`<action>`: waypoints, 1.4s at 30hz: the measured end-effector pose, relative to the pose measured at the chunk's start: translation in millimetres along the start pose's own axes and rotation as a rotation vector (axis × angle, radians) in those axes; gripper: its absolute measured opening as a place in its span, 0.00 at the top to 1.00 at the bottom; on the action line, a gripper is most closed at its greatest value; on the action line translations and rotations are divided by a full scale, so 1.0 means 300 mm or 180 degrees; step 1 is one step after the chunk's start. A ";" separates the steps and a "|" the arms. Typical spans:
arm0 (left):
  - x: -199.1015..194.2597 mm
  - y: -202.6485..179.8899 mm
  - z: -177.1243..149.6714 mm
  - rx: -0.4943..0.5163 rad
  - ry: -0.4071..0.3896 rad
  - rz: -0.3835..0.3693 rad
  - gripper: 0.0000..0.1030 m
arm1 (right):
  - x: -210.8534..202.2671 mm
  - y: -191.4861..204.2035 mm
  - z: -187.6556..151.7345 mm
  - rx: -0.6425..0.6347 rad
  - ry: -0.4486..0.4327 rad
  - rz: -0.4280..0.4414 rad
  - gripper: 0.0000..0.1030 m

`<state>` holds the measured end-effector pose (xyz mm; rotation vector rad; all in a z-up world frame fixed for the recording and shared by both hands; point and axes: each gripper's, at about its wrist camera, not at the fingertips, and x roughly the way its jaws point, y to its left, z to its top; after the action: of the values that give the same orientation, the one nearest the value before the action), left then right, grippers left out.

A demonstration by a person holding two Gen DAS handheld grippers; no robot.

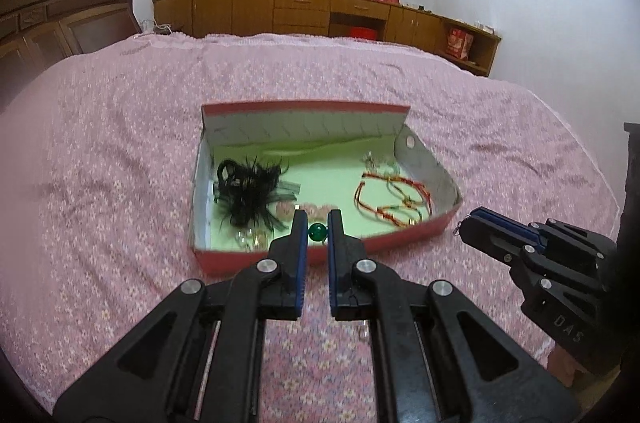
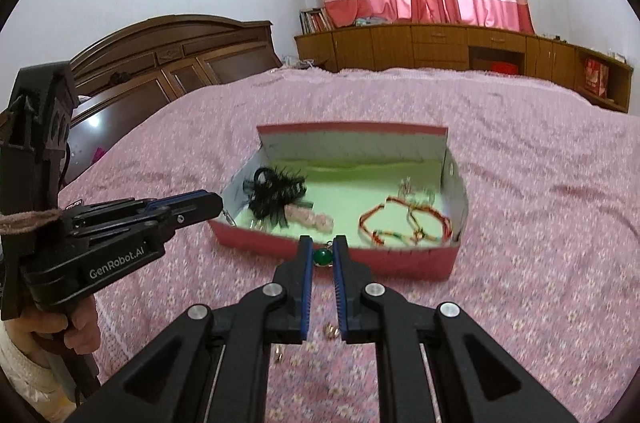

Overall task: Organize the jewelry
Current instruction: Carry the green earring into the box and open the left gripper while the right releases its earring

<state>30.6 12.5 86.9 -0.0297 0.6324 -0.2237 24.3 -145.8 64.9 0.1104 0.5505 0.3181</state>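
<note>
One red box (image 1: pixel 400 241) with a pale green floor lies open on the pink bedspread (image 1: pixel 120 143), its lid standing up at the far side.

Counted inside the box: one black feathered hair piece (image 1: pixel 250 191) at the left; one pink beaded bracelet (image 2: pixel 316 219) near the front wall; red and yellow cord bracelets (image 1: pixel 394 201) at the right, tangled, apparently two or three, though motion blur prevents a firm count; one small silvery item (image 1: pixel 374 159) behind them, unidentifiable.

Left hand-held gripper (image 1: pixel 318 223): fingers drawn close together, clamped on one green bead (image 1: pixel 318 232), held over the front wall of the box.

Right hand-held gripper (image 2: pixel 323 247): likewise clamped on one green bead (image 2: pixel 322 257), held just in front of the box's front wall.

Each view also shows the other gripper from the side, with a small metal loop hanging at its tip.

Loose on the bedspread beneath the right gripper: two small gold-coloured pieces (image 2: pixel 332 332), one nearer the camera than the other, both outside the box.
</note>
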 end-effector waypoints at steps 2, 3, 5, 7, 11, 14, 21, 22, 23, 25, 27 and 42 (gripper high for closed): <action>0.006 -0.002 0.014 -0.0003 -0.0039 0.0012 0.99 | 0.012 -0.011 0.020 0.0000 -0.0044 -0.0022 0.89; 0.012 -0.003 0.025 0.0005 -0.0070 0.0023 0.99 | 0.015 -0.013 0.025 -0.0001 -0.0058 -0.0029 0.89; 0.021 -0.001 0.039 0.0018 -0.0103 0.0034 0.99 | 0.027 -0.023 0.040 -0.0009 -0.0094 -0.0054 0.89; 0.032 0.005 0.052 0.0003 -0.0140 0.0049 0.99 | 0.041 -0.035 0.054 -0.0021 -0.0129 -0.0092 0.89; 0.059 0.019 0.067 -0.0027 -0.0216 0.0142 0.99 | 0.077 -0.057 0.078 -0.0031 -0.0185 -0.0164 0.89; 0.088 0.028 0.071 -0.0045 -0.0226 0.0178 0.99 | 0.107 -0.078 0.093 -0.0018 -0.0243 -0.0208 0.89; 0.162 0.037 0.066 -0.0056 -0.0224 0.0205 0.99 | 0.199 -0.125 0.110 0.0053 -0.0174 -0.0301 0.89; 0.178 0.041 0.064 -0.0071 -0.0208 0.0201 0.99 | 0.208 -0.130 0.110 0.0070 -0.0160 -0.0307 0.89; 0.189 0.043 0.063 -0.0081 -0.0194 0.0205 0.99 | 0.226 -0.139 0.110 0.0091 -0.0132 -0.0320 0.89; 0.218 0.049 0.059 -0.0106 -0.0146 0.0211 0.99 | 0.251 -0.151 0.108 0.0114 -0.0087 -0.0342 0.89; 0.244 0.054 0.054 -0.0123 -0.0092 0.0219 0.99 | 0.280 -0.165 0.104 0.0136 -0.0024 -0.0364 0.89; 0.367 0.080 -0.005 -0.0175 0.0318 0.0257 0.99 | 0.421 -0.229 0.063 0.0221 0.0364 -0.0462 0.89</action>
<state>120.8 12.1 19.3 -0.0461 0.7378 -0.1304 154.2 -169.8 5.2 0.1193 0.6793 0.1646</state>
